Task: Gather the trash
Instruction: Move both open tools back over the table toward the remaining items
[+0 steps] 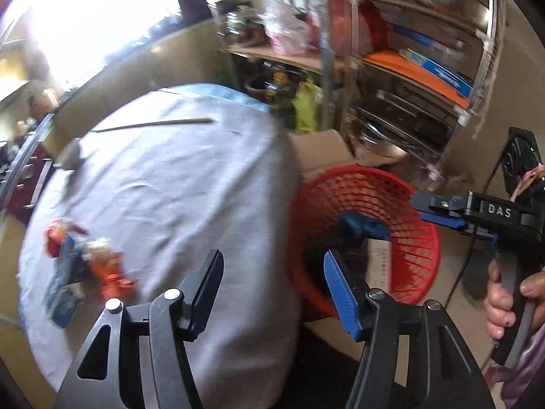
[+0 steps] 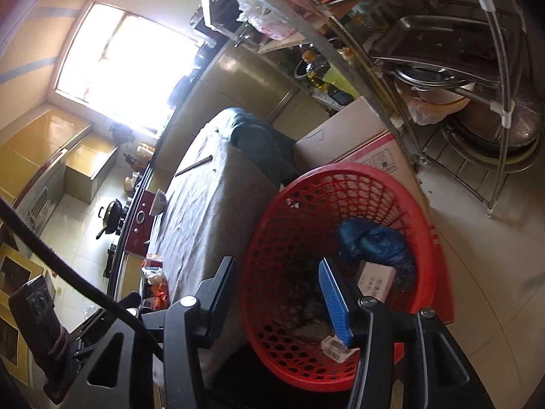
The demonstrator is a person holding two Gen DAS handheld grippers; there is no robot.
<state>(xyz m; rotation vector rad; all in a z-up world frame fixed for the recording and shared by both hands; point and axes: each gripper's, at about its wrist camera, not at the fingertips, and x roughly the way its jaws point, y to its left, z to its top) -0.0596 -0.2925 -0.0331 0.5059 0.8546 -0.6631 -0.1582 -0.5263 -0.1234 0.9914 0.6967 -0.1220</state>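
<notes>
Lettering "DAS" on right gripper (image 1: 420, 209); both grippers' fingers apart, empty, over red basket (image 2: 425, 272).

Metal rack (image 2: 442, 78) w/ pans, cardboard box (image 2: 357, 143), stove (image 2: 139, 218), wok (image 2: 112, 213), maybe chopstick (image 1: 153, 124) on cloth

"DAS" on right gripper (image 1: 439, 213) body (box print unreadable).

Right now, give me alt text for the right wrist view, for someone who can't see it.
The open, empty right tongs hang over a red basket on the floor, which holds a blue bag, a small box and a barcode scrap. A table under a grey cloth stands to its left, a metal rack behind.
</notes>
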